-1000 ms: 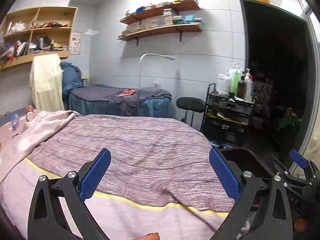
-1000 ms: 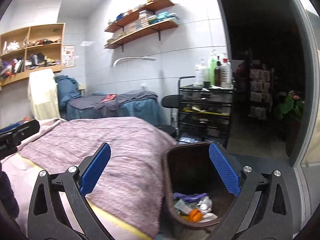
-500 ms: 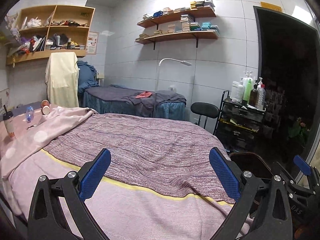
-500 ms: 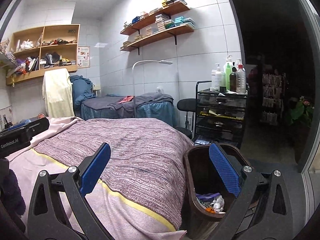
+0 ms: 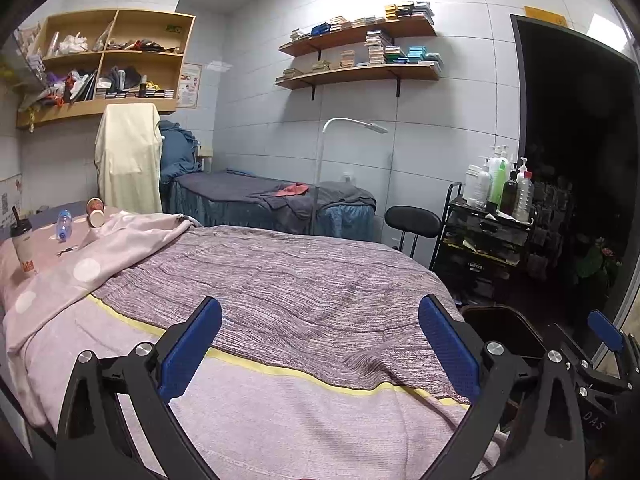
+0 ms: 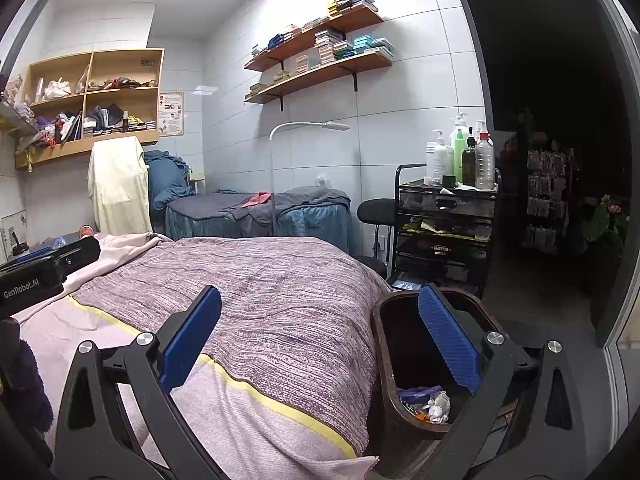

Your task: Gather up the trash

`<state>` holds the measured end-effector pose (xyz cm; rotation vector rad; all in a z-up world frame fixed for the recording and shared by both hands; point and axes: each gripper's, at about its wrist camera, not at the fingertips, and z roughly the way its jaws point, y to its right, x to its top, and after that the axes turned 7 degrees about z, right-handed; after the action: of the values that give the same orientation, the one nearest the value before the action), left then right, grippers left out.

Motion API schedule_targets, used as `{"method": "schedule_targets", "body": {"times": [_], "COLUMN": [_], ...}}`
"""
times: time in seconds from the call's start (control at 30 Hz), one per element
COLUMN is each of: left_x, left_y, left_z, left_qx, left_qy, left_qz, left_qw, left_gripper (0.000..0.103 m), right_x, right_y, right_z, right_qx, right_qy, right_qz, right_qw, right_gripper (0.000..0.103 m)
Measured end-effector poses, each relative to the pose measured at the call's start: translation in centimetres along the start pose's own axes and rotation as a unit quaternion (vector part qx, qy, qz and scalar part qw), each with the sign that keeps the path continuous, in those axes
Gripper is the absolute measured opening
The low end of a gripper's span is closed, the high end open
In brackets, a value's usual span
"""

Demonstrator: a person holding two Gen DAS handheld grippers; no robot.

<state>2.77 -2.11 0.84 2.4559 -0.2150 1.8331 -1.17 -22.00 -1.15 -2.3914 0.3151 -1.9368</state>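
You are holding both grippers level over the bed [image 5: 304, 280], left gripper [image 5: 320, 344] and right gripper [image 6: 320, 340] with jaws spread wide, gripping nothing. The plastic bottle [image 5: 63, 225] is lying on its side, cap toward the far wall; the lidded cup [image 5: 23, 250] is standing upright.

My right gripper's far finger covers part of the trash bin [image 6: 384, 364]; its base is cut off below. Ahead-left, the cup [image 5: 22, 246] label is unreadable.
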Motion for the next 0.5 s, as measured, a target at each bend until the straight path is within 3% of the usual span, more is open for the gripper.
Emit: {"method": "schedule_targets", "body": {"times": [0.5], "left_x": [0.03], "left_y": [0.09], "left_z": [-0.01], "left_qx": [0.0], "left_qy": [0.0], "left_qz": [0.0], "left_qw": [1.0], "left_gripper": [0.097], "right_x": [0.12], "right_y": [0.08], "right_z": [0.23], "right_qx": [0.001], "right_qy": [-0.002], "right_qz": [0.001], "right_qw": [1.0], "right_gripper": [0.097]}}
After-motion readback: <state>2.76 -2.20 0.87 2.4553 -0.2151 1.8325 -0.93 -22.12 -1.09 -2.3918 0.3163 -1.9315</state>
